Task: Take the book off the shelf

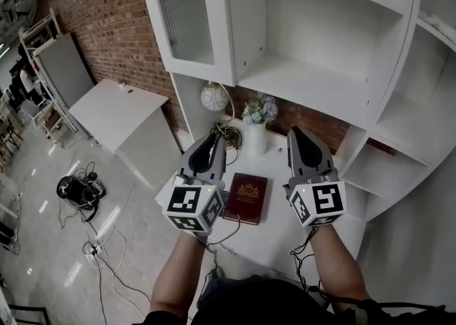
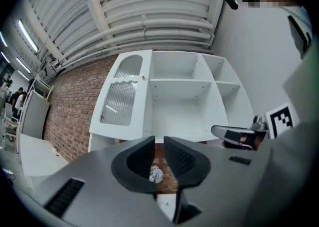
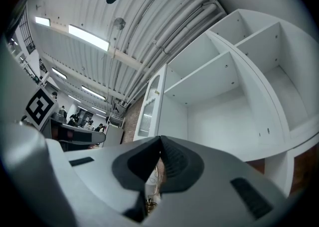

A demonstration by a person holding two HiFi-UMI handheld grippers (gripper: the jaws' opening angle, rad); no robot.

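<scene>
1. Left gripper (image 2: 159, 151) nearly pressed together, right gripper (image 3: 160, 146) pressed together; hold nothing.
2. Between them, flat on the white tabletop (image 1: 274, 234): maroon gold-crested hardcover book (image 1: 246, 197).
3. Beyond, white wooden shelves (image 1: 313, 81) bare; seems finished, calls only for withdrawing.

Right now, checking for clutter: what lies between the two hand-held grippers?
Head view: the dark red book lies flat on the desk between the left hand-held gripper and right hand-held gripper; a flower vase stands farther back, between their tips.
</scene>
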